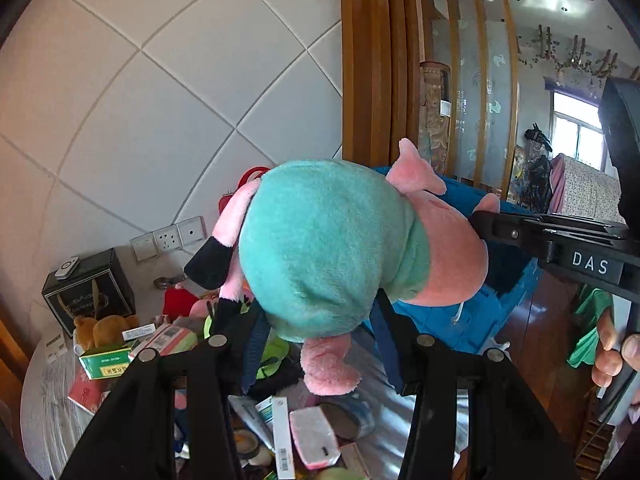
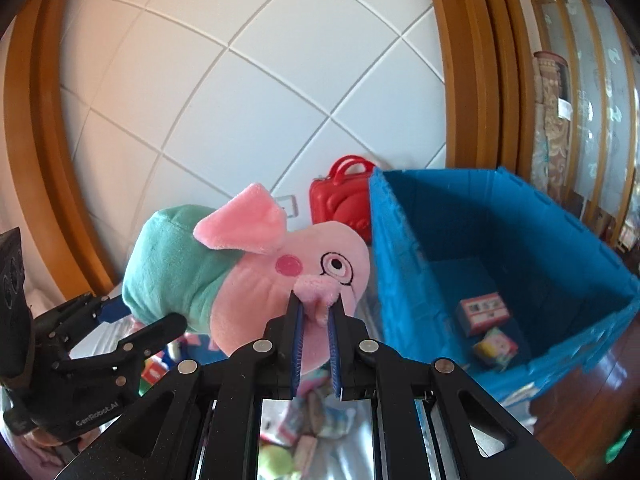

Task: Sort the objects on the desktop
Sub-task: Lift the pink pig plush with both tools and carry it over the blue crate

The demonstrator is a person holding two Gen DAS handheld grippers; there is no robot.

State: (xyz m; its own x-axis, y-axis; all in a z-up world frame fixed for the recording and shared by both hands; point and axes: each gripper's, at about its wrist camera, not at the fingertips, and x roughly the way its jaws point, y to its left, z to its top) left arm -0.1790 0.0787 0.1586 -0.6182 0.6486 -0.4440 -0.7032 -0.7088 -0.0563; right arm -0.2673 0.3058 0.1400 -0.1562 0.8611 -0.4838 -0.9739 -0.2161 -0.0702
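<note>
Presently both sets of fingers grasp the plush pig [image 2: 248, 276], which hangs in the air above the cluttered desk [image 1: 44, 412]. Right gripper [image 2: 316, 320]: blue pads clenched on a small fold of pink fabric at the snout. Left gripper [image 1: 320, 344]: fingers spread wide round the teal body from below, pressing into the plush on either side. Blue crate [image 2: 404, 280] stands just beside the pig on the right-hand side, open-topped, two small boxes [image 2: 486, 330] on its floor; a red case [image 2: 340, 200] stands behind its near corner. Judgement: toy is mid-transfer towards the crate. Risks: the snout pinch is shallow and on soft pile, so it could slip if the left fingers let go first; dangling legs [image 1: 224, 280] could catch the crate rim; pulling the two grippers apart would strain the seams.
</note>
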